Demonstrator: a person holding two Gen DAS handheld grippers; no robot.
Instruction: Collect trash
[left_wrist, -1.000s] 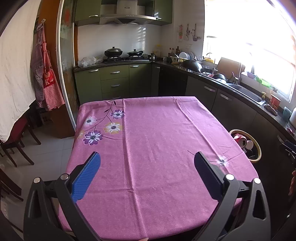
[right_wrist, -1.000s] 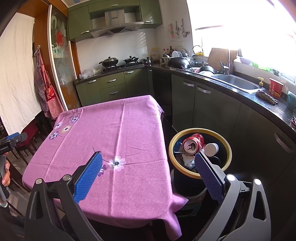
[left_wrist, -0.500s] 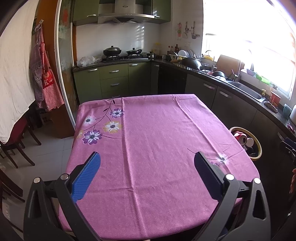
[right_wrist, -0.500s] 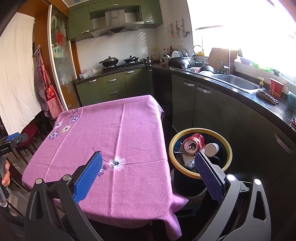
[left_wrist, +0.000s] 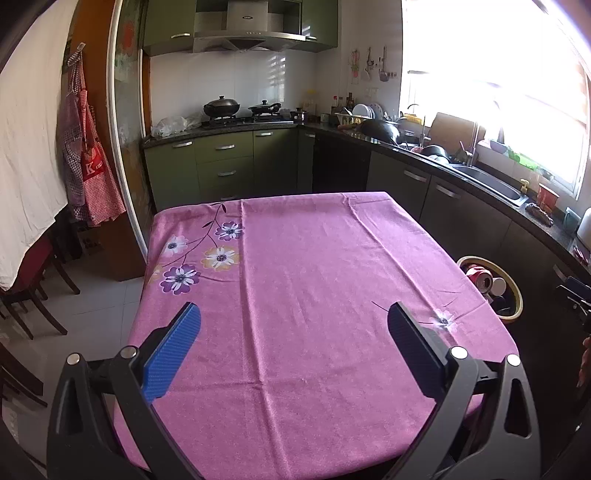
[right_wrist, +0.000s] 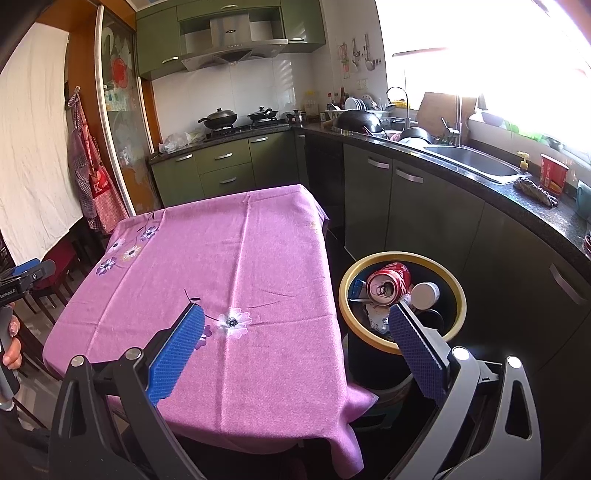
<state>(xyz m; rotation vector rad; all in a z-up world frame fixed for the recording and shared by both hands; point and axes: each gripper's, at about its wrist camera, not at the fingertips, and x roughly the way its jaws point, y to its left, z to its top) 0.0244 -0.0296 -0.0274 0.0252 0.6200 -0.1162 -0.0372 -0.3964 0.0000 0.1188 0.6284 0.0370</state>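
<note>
A black trash bin with a yellow rim (right_wrist: 345, 291) stands on the floor at the table's right side. It holds a crushed red can (right_wrist: 389, 282), a white cup (right_wrist: 424, 291) and paper scraps. The bin also shows in the left wrist view (left_wrist: 515, 291). My left gripper (left_wrist: 293, 321) is open and empty above the near part of the pink tablecloth (left_wrist: 314, 277). My right gripper (right_wrist: 295, 325) is open and empty over the table's right corner, its right finger (right_wrist: 417, 343) in front of the bin. No loose trash shows on the cloth.
Dark green cabinets and a black counter (right_wrist: 498, 188) with a sink run along the right, close to the bin. A stove with pots (left_wrist: 240, 110) is at the back. Chairs (left_wrist: 29, 280) and hanging aprons (left_wrist: 88, 166) are at the left.
The left wrist view has shifted slightly, so the table sits a little lower and the bin a little farther right. The right gripper has not moved. Both grippers stay open.
</note>
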